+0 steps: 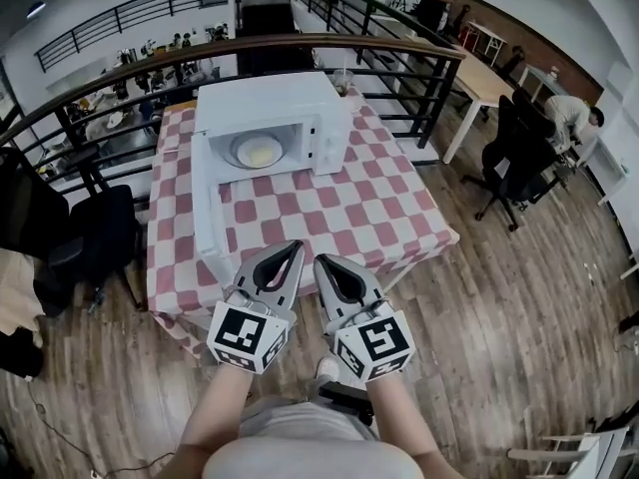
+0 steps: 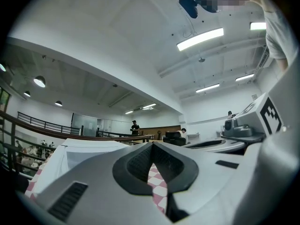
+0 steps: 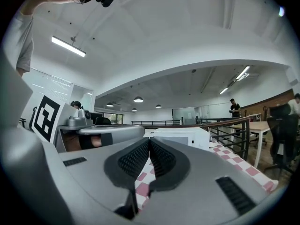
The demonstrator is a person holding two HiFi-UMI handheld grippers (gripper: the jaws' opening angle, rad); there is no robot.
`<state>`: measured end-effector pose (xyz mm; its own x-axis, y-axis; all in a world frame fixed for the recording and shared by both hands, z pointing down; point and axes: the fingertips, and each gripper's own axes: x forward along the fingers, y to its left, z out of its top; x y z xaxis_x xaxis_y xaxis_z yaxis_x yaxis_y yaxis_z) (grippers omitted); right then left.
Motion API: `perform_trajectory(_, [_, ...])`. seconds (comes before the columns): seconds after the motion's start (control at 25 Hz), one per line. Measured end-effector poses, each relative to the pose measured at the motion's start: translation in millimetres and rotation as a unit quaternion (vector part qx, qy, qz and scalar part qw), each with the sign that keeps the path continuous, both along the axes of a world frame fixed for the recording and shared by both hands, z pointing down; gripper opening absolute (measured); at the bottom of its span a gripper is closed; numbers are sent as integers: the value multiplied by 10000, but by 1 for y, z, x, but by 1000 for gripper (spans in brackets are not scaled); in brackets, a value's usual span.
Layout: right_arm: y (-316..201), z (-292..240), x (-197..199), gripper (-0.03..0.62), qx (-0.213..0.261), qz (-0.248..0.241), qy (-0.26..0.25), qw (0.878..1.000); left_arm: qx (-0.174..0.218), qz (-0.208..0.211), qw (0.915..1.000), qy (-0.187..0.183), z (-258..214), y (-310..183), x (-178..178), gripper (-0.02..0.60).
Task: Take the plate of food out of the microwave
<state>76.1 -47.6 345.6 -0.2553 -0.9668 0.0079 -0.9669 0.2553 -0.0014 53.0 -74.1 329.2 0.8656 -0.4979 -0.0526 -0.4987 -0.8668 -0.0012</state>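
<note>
Two grippers [image 1: 296, 247] [image 1: 320, 262], jaws together, empty.

Open-plan office on a mezzanine; railing [image 1: 399, 46], long desk [image 1: 489, 80], office chair [image 1: 514, 158], seated person [image 1: 571, 114].

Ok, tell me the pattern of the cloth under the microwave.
Red-and-white checks. The tablecloth shows best in the head view.

A desk [image 1: 384, 213] draped in a red-and-white checked cloth [image 1: 300, 218] stands on a wooden floor [image 1: 499, 307]. 1 white microwave [image 1: 319, 108] sits on its far half, its door [image 1: 207, 203] swung open toward the near left edge.
</note>
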Motion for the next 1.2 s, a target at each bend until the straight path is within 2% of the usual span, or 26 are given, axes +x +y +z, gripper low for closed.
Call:
perform_trajectory(0.36, [-49, 9, 60, 26, -132, -635, 28, 9979, -175, -653, 9976, 171, 6, -53, 59, -2])
perform_trajectory(0.64, [-76, 21, 73, 26, -200, -1185, 97, 9927, -446, -1083, 9928, 257, 20, -82, 77, -2])
perform_trajectory(0.84, [-97, 26, 88, 27, -243, -1267, 97, 9916, -747, -1288, 9880, 408, 31, -107, 84, -2])
perform_trajectory(1.08, [-130, 34, 107, 26, -342, -1265, 81, 9913, -950, -1396, 9848, 409, 42, -143, 90, -2])
perform_trajectory(1.2, [-152, 37, 113, 26, -380, -1266, 41, 9912, -1068, -1427, 9833, 377, 50, -164, 93, 47])
